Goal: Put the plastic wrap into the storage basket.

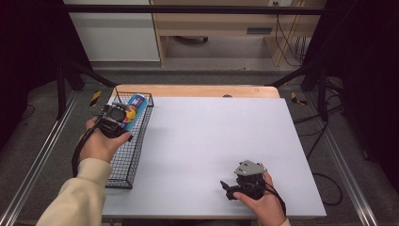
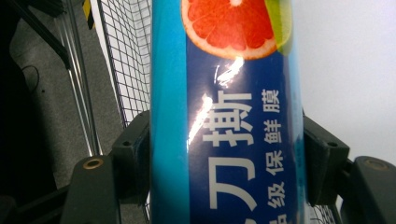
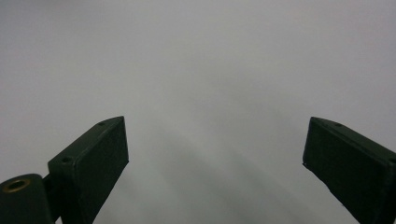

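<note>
A long blue box with a grapefruit picture and white lettering lies over the far end of the black wire basket at the table's left. My left gripper is shut on the blue box, with a black pad pressed against each long side. My right gripper rests near the front edge of the white table, held in a hand. In the right gripper view its jaws stand wide apart over bare white surface, open, its fingertips with nothing between them.
The wire basket runs along the table's left edge, its mesh showing beside the box. Metal rails and dark floor flank the table. A wooden strip borders the far edge, with cabinets behind.
</note>
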Available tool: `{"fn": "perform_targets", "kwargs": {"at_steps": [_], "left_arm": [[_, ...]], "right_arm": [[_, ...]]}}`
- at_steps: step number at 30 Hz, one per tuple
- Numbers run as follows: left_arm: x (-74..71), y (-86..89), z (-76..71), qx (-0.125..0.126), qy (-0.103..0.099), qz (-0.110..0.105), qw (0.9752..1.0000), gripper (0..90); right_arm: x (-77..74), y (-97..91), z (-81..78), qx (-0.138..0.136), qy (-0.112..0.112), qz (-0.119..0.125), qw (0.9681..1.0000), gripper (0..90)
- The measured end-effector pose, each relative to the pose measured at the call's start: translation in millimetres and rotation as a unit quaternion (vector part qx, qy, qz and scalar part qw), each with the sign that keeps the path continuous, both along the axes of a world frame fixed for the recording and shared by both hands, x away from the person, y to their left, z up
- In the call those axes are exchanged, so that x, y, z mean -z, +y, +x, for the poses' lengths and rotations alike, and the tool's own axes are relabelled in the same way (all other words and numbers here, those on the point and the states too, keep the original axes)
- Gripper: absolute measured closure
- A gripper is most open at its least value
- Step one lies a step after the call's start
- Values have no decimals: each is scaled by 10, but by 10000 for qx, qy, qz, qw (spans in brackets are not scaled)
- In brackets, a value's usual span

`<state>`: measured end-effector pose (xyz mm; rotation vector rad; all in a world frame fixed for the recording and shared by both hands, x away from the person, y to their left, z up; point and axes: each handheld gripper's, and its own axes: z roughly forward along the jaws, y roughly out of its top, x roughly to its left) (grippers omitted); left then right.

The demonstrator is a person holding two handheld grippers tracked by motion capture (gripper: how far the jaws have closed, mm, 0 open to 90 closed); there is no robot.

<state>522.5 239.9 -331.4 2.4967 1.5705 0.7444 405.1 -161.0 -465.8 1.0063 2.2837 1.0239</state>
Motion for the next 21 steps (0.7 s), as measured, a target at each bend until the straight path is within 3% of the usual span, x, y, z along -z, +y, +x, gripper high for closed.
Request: {"fn": "perform_targets", "kwargs": {"at_steps": [10, 11, 21], "left_arm": [[76, 109, 46, -171, 207, 20, 9996, 319], [88, 100, 38, -225, 282, -142, 9992, 319], [172, 101, 61, -263, 369, -81, 9989, 319]], "right_arm": [[-8, -3, -2, -36, -5, 5, 10000, 72], [-7, -3, -1, -37, -8, -4, 10000, 72], [-17, -2, -8, -66, -4, 18, 10000, 71]]}}
